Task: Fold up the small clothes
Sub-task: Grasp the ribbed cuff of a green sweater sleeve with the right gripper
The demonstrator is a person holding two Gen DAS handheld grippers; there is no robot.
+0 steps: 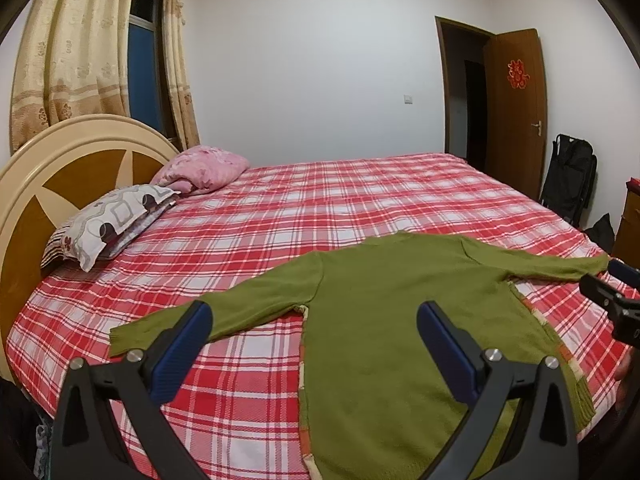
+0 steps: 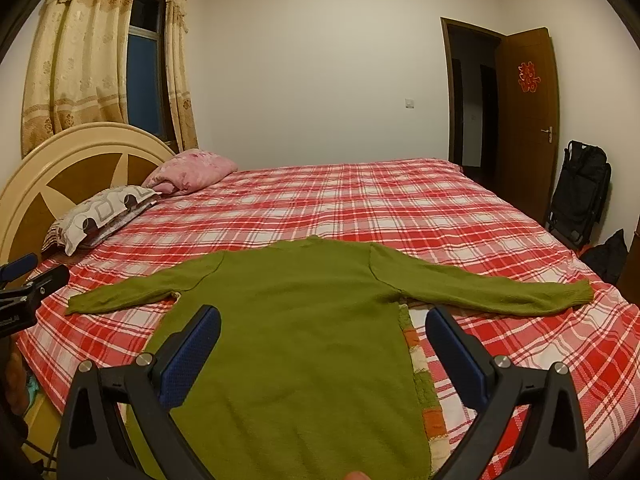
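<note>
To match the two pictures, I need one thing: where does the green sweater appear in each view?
Left wrist view: the green sweater lies lower centre to right, between and beyond the open left tool.
Right wrist view: the sweater fills the lower centre, sleeves spread both ways.
Shared landmark: the pink pillow by the headboard.

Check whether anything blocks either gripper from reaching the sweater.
Nothing visible does. The sweater lies flat on the bed, sleeves spread. Left gripper and right gripper are open just above it; pillows sit far off.
</note>
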